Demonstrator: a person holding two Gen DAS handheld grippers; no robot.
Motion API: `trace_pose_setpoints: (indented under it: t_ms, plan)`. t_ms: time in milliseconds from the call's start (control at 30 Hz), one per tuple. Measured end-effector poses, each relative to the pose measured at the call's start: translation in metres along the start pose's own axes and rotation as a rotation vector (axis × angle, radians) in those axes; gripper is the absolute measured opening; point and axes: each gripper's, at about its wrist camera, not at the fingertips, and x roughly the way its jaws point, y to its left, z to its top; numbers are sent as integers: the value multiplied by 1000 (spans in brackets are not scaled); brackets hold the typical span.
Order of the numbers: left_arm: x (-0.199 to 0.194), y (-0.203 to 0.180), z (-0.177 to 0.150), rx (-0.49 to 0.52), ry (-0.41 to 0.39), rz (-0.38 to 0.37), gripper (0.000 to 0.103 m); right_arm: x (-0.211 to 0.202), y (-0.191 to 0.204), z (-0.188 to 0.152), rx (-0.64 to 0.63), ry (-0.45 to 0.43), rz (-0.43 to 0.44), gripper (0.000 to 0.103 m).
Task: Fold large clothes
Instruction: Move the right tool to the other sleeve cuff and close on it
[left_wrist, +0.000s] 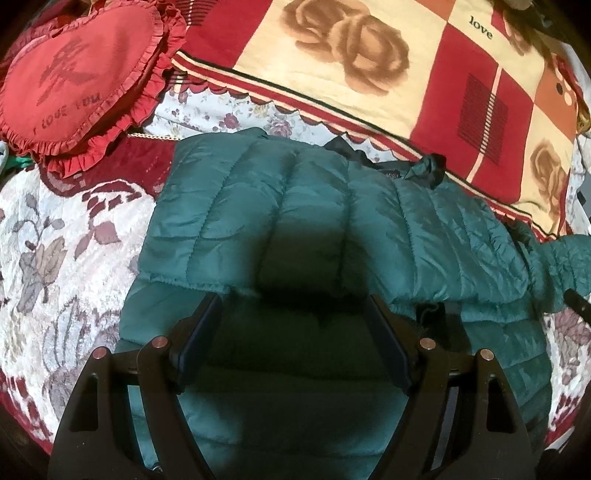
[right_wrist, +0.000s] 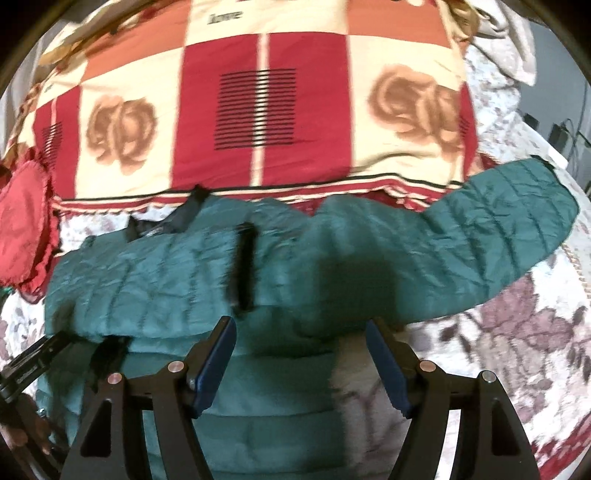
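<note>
Left wrist view: the left gripper (left_wrist: 295, 332) hovers wide open and empty, just above the teal quilted puffer jacket (left_wrist: 295, 199). One flap already lies folded across the body straight ahead.

Right wrist view: the right gripper (right_wrist: 301, 354) is also spread and empty, the jacket directly beneath; its sleeve (right_wrist: 480, 240) still stretches unfolded to the upper right over the floral bedspread (right_wrist: 517, 332). Folding looks partly done.
</note>
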Motion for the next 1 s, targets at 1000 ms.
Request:
trace_pose_setpoints:
  t_ms: [1000]
  plan:
    - [11,9,1,-18,35,27,80,-10,-286,56,585,-153,-198,80]
